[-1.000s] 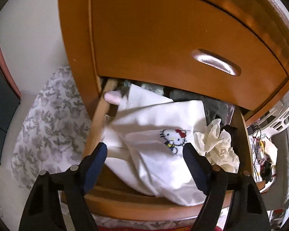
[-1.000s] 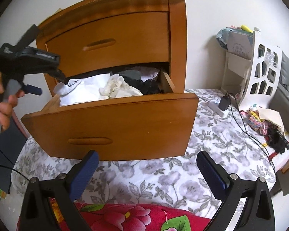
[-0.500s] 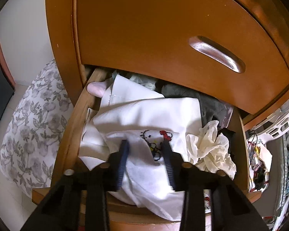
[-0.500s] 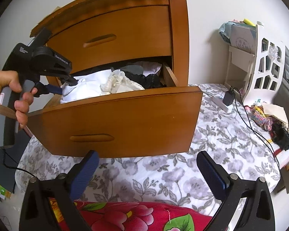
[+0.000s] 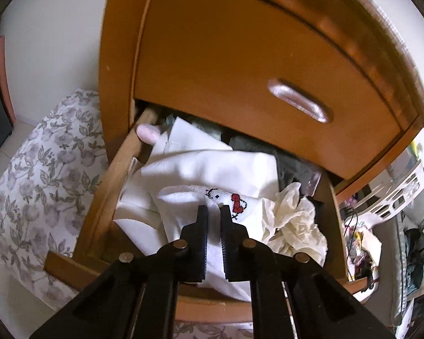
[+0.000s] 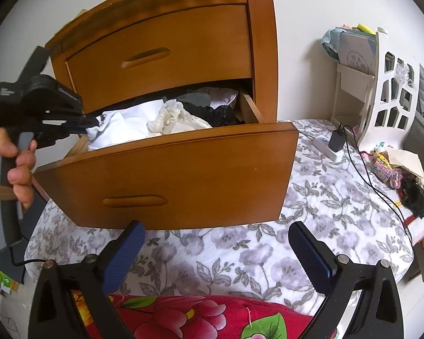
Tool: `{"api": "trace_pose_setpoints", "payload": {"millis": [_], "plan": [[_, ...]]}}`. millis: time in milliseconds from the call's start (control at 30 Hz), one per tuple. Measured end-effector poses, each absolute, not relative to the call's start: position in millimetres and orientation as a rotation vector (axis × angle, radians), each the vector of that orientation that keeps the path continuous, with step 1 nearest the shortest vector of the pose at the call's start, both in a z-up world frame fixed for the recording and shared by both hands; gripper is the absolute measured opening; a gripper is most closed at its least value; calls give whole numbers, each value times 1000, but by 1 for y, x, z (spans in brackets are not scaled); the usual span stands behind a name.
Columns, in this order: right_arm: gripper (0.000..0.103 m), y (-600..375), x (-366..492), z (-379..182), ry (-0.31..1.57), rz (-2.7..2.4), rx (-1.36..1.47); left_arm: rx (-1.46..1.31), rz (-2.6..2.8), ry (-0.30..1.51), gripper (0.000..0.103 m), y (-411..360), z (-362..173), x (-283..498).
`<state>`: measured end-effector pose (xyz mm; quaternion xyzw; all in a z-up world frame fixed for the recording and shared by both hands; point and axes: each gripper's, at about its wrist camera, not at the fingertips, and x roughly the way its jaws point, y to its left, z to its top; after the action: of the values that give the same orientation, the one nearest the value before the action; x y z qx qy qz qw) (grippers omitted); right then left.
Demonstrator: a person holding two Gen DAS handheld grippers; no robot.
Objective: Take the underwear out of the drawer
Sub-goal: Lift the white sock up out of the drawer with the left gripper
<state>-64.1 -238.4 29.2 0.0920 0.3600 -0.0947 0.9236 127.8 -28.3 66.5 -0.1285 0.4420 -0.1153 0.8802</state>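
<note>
The left gripper [image 5: 214, 212] is angling down into the open drawer [image 6: 166, 175], its jaws pinching a fold of the white underwear [image 5: 212, 169] lying on top of the clothes there. A hand [image 6: 17, 166] is wrapping its handle at the drawer's left side. The right gripper [image 6: 216, 243] is hanging spread wide and holding nothing above the floral bedspread [image 6: 311, 197], below the drawer front.

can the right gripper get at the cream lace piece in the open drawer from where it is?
Probably yes. The right gripper is open and empty, and the cream lace piece lies exposed on top; only the drawer front needs clearing.
</note>
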Motion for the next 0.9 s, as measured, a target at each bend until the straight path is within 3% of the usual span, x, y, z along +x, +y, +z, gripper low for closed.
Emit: {"api": "trace_pose_setpoints", "payload": {"millis": [900], "plan": [[103,-239,-63,27,747,-189,199,-291,-363,373,8,16,225,-21]]}}
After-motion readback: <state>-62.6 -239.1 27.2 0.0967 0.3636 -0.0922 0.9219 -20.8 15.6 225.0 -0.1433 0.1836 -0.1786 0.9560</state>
